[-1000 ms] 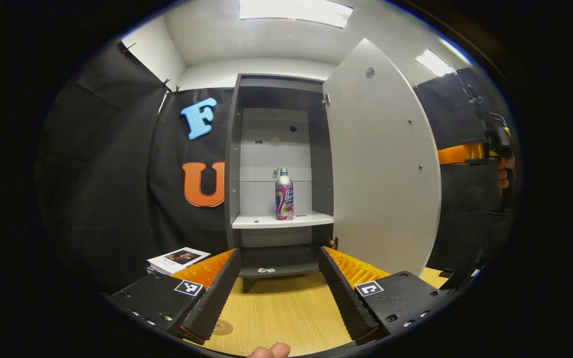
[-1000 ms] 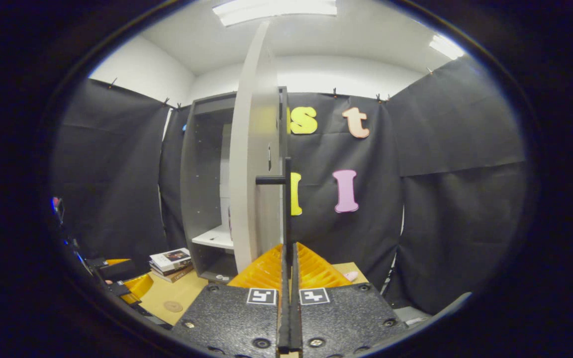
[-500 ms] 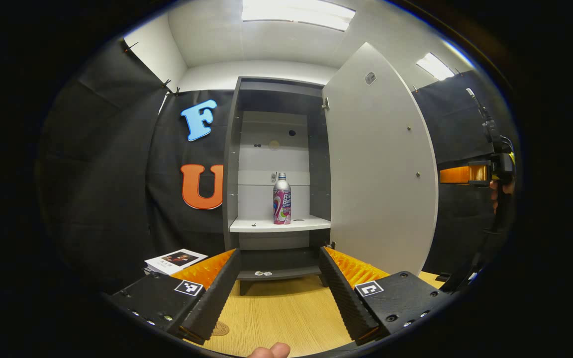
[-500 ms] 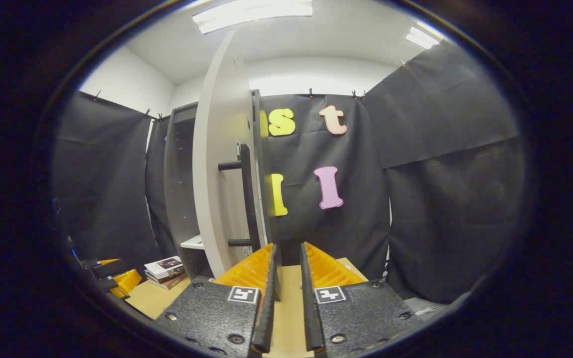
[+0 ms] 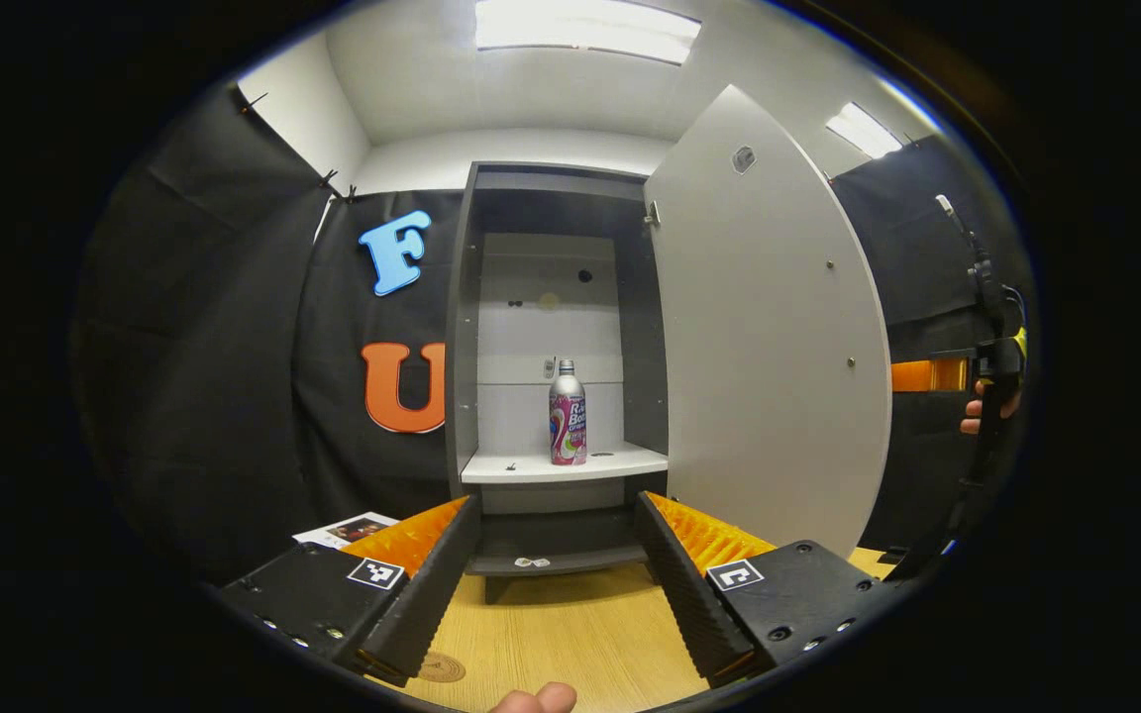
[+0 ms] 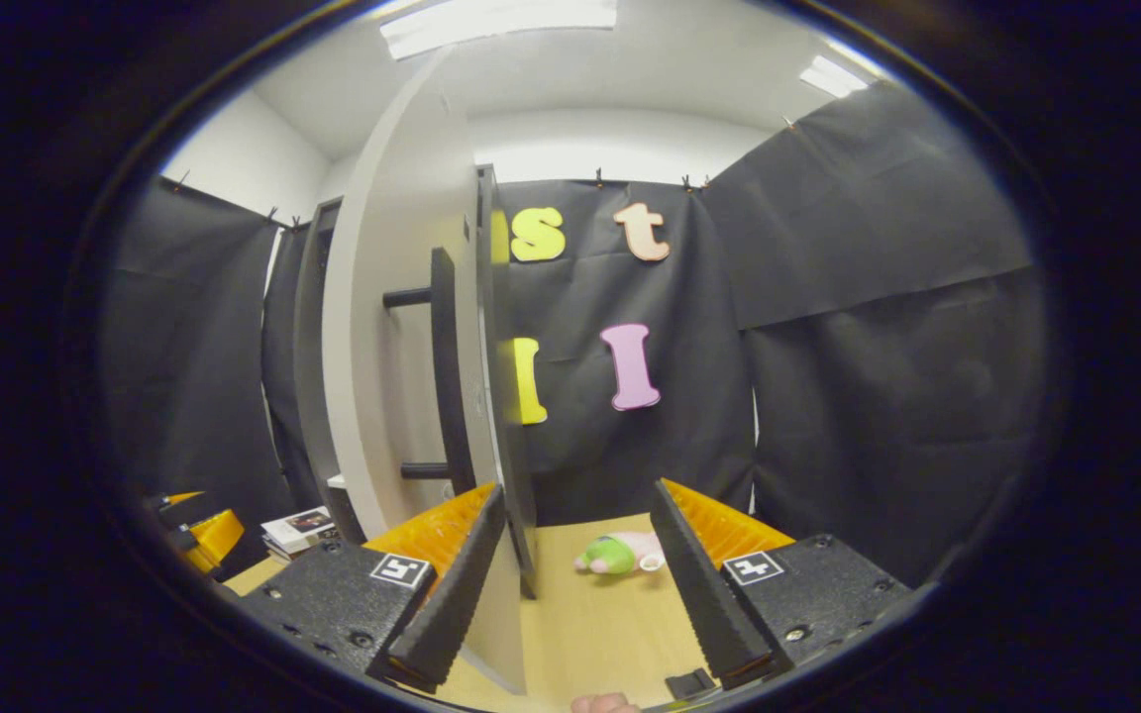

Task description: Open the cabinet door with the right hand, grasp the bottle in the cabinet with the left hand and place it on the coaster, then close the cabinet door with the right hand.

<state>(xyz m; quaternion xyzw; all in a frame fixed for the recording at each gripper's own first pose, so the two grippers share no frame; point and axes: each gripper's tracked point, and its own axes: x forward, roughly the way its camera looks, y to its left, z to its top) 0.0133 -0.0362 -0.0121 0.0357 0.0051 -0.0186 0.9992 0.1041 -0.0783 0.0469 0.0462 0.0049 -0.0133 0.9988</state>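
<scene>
Your right claw (image 6: pixel 575 584) stands with its fingers (image 6: pixel 452 594) spread wide, gripping nothing. Take the cabinet door (image 6: pixel 387 327) as your landmark: it is swung open and seen nearly edge-on, just ahead and left of the claw. Its dark vertical handle (image 6: pixel 444 366) juts from the door's face, clear of both fingers. Right of the door's lower edge, a small green and pink toy (image 6: pixel 618 553) lies on the wooden counter (image 6: pixel 580 634). Left of the door, low down, a stack of books (image 6: pixel 301 528) rests on the counter.

Glossy metal bottle (image 5: pixel 567 427), matt smooth cabinet door (image 5: pixel 769 337), wood-grain table (image 5: pixel 570 634).
</scene>
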